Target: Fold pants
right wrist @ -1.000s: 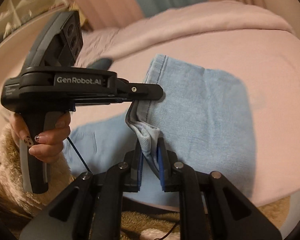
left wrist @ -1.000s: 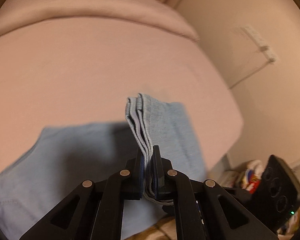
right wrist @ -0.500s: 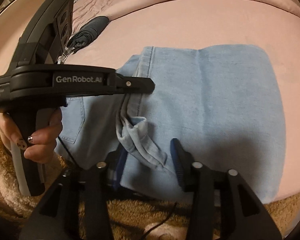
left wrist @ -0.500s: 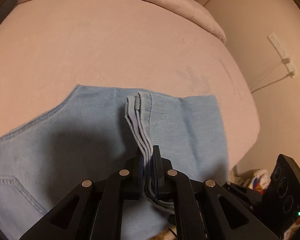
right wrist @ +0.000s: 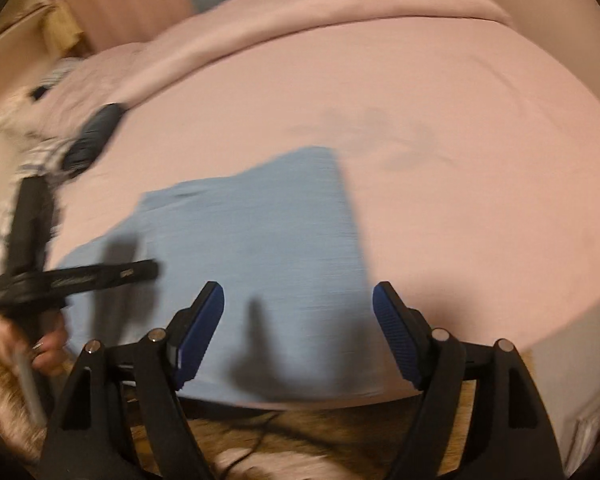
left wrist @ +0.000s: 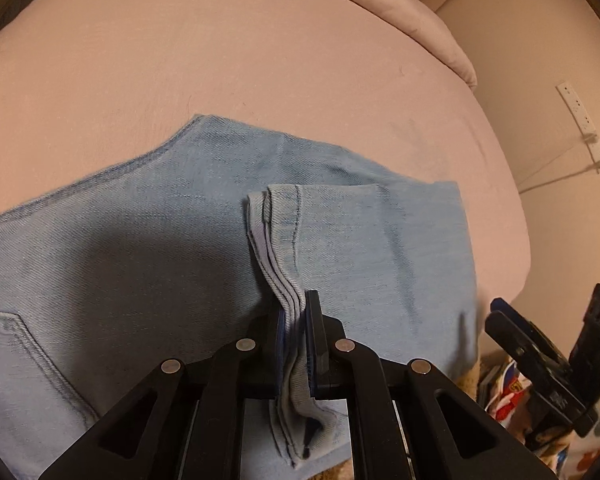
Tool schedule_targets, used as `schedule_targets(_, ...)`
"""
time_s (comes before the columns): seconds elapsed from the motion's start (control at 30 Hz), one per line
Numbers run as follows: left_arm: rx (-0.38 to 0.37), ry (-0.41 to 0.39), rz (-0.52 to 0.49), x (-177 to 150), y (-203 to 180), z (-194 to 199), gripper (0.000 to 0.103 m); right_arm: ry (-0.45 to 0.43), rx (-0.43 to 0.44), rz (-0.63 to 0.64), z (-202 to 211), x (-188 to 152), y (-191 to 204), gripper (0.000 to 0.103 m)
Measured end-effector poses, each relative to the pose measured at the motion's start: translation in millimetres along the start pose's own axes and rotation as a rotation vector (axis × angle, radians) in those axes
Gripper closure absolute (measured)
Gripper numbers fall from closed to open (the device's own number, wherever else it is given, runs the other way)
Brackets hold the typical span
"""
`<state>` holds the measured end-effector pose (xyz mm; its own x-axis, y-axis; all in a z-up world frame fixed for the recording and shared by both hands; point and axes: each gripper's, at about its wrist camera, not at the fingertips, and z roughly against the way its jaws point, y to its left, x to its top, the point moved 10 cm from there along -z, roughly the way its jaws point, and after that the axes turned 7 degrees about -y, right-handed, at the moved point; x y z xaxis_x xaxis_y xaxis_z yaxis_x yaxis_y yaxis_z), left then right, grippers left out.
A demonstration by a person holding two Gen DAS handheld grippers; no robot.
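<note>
Light blue denim pants (left wrist: 140, 248) lie folded on a pink bed (left wrist: 260, 60), near its front edge. My left gripper (left wrist: 298, 332) is shut on the stacked hem layers of the pants, which rise between its fingers. In the right wrist view the pants (right wrist: 260, 240) lie flat as a blue rectangle. My right gripper (right wrist: 298, 304) is wide open and empty, pulled back above the bed's front edge. The left gripper (right wrist: 72, 278) shows at the left of that view, held by a hand.
A pink duvet (right wrist: 340, 4) is bunched at the far side of the bed. A dark object (right wrist: 96, 136) lies on the bed at the left. A power strip (left wrist: 580, 120) hangs on the wall at right. A fluffy rug (right wrist: 260, 432) lies below the bed edge.
My right gripper has opened, let go of the hem and pulled back and to the right. My left gripper still holds the hem and has lowered it onto the pants.
</note>
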<state>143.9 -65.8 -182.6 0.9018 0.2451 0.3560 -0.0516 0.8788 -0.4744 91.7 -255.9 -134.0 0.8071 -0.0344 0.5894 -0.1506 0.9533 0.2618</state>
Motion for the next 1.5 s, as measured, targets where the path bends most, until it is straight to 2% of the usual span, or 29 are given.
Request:
schedule_targets(0.1,0.005,0.001,-0.003,-1,1,1,0.097,0.028,-0.026,-0.044,-7,-2,-15,0.027)
schedule_targets(0.23,0.028,-0.005,-0.020,-1,0,-2,0.097,0.055,-0.012,-0.074,-12,-1,-24,0.029)
schedule_targets(0.4,0.072,-0.021,-0.045,-1,-1,-9,0.096,0.067,-0.027,-0.040,-24,-5,-7,0.029)
schedule_targets(0.6,0.130,-0.067,-0.103,-1,-7,-10,0.096,0.090,-0.057,0.010,-30,-20,-10,0.029)
schedule_targets(0.83,0.116,-0.111,-0.084,1,-2,-6,0.094,0.128,-0.084,0.040,-35,-20,-9,0.027)
schedule_targets(1.03,0.140,-0.128,-0.098,-3,1,-3,0.094,0.129,-0.118,0.054,-38,-21,-9,0.025)
schedule_targets(1.5,0.136,-0.157,-0.084,-8,2,4,0.094,0.136,-0.152,0.052,-44,-18,1,0.022)
